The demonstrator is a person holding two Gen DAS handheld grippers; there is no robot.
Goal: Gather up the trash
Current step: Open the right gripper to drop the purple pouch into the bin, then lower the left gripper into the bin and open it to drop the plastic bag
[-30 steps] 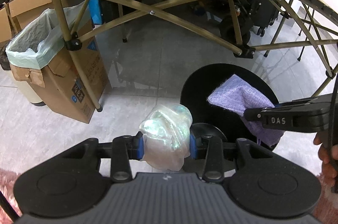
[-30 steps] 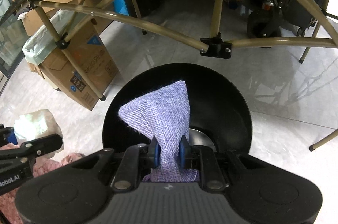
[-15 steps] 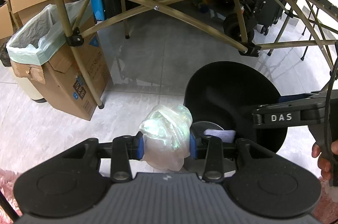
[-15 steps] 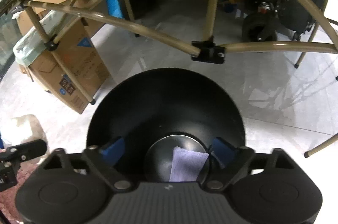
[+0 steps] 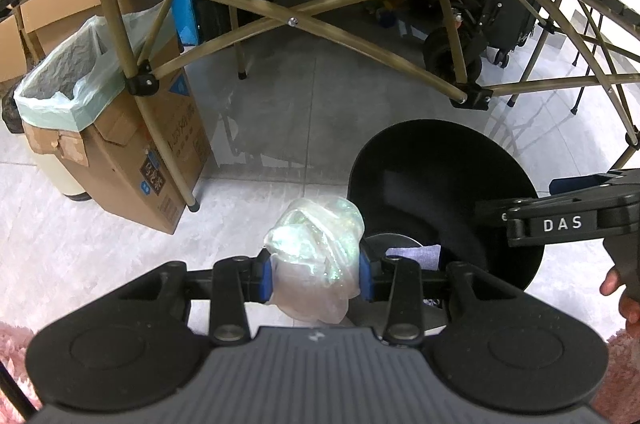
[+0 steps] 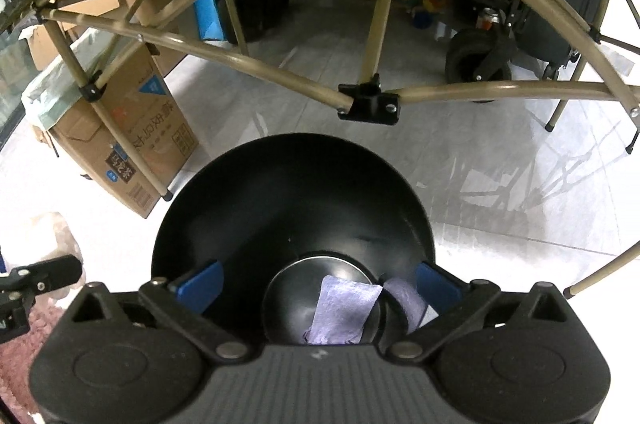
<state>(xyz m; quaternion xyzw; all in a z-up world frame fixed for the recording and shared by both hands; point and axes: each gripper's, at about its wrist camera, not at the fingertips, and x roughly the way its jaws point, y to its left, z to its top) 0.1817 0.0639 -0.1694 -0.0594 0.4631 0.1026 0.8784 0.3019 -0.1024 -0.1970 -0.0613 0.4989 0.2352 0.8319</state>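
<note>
Purple cloth scrap (image 6: 344, 308): in the black bin (image 6: 292, 184); right claw (image 6: 320, 284) just opened wide, empty. Crumpled plastic wrap (image 5: 316, 256): pinched in left claw (image 5: 316, 274), not yet binned.

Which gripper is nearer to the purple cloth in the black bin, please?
Right. The right gripper hangs open directly over the purple cloth in the black bin; the left gripper, shut on a plastic wad, sits off beside it.

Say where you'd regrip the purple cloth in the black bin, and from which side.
Grip the purple cloth on its upturned near-flat edge, coming straight down from above with the right gripper, whose jaws have just opened and now stand clear of it. It lies at the bottom of the black bin, whose tall walls probably block any side approach. Pinching across the free edge looks easiest.
</note>
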